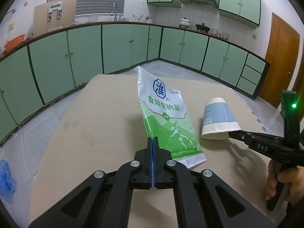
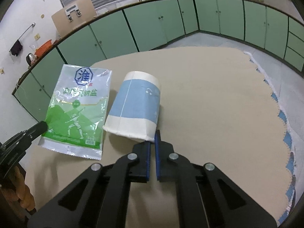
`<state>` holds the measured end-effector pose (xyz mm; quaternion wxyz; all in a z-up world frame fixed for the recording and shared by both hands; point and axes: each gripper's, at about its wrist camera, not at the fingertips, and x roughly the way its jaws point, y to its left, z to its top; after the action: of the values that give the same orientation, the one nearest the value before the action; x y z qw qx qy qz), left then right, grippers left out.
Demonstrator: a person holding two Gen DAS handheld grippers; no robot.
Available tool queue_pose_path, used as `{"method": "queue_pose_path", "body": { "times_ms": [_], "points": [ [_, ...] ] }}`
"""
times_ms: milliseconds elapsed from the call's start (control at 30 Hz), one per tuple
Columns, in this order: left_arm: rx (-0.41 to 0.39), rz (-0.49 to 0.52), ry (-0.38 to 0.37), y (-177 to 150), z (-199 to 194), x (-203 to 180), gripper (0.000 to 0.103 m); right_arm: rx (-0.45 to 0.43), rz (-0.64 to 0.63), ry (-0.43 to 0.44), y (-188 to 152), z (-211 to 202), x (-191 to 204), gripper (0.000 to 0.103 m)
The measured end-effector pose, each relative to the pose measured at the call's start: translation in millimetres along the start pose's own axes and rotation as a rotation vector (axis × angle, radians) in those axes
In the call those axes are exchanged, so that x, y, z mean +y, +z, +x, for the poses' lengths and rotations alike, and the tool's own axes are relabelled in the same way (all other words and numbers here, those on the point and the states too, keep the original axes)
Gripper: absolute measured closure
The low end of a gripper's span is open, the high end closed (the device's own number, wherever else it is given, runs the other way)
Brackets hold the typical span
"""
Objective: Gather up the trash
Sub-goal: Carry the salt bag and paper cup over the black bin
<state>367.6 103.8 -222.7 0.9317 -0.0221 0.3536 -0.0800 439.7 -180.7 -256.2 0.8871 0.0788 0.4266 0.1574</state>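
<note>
A green and white salt bag rests on the tan tabletop, its top end lifted. My left gripper is shut on the bag's lower left edge. Just right of the bag, a blue and white paper cup lies on its side with its mouth toward me, the rim squashed flat. My right gripper is shut on the cup's rim at its right corner, the paper wall between the blue pads. A hand holds the right gripper's handle.
Green kitchen cabinets run around the room beyond the table. The tabletop's right edge is ragged, with blue and white scraps. A blue plastic bag lies on the tiled floor at left. A brown door stands at right.
</note>
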Motion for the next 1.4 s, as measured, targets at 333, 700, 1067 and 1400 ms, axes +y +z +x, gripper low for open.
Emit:
{"method": "queue_pose_path", "body": {
  "times_ms": [333,700,1067,1400],
  "points": [
    [-0.030,0.027,-0.037,4,-36,-33,0.102,-0.057,0.077,0.007,-11,-74,-15,0.101],
    [-0.059,0.070,-0.109,-8,-87,-92,0.102,-0.139,0.119,-0.046,-41,-167,-36,0.101],
    [-0.058,0.198,-0.238,-16,-109,-192,0.102,-0.195,0.197,-0.178,-97,-259,-100,0.101],
    [0.000,0.363,-0.369,-32,-94,-305,0.102,-0.174,0.363,-0.319,-168,-301,-190,0.100]
  ]
}}
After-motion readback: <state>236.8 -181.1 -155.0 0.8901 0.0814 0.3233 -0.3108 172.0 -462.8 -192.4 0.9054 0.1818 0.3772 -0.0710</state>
